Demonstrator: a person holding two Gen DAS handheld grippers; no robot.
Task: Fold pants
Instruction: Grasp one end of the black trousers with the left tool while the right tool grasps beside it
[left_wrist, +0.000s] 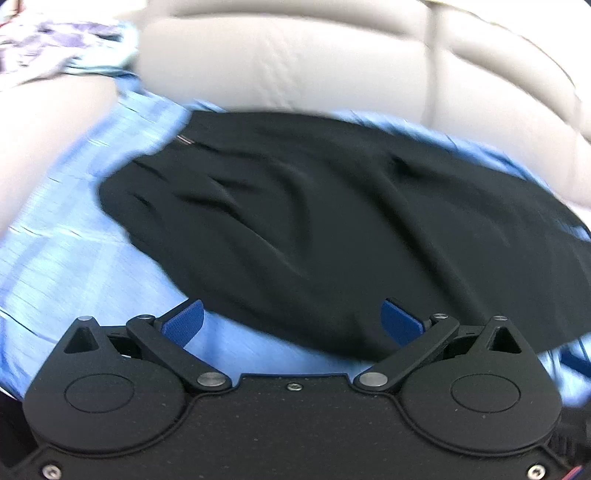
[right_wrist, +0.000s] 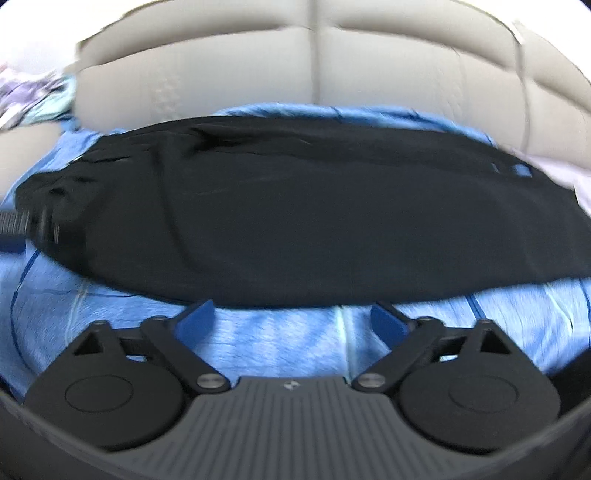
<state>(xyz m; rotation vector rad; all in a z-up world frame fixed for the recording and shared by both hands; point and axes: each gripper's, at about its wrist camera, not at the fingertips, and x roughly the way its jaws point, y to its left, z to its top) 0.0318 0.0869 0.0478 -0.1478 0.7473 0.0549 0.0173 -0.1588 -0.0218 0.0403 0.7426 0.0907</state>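
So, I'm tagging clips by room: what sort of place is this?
Probably a living room or bedroom: black pants lie on a blue cloth against beige padded cushions.

pants (right_wrist: 314, 206) on sheet (right_wrist: 280, 343) — cushions (right_wrist: 258, 70) behind

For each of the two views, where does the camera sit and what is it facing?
Left wrist: behind the open left gripper, looking across black pants on a blue sheet toward a beige couch back; only its fingers show.
Right wrist: behind the open right gripper, facing the pants' near edge; only its fingers show.
Shared: pants, sheet, couch back.
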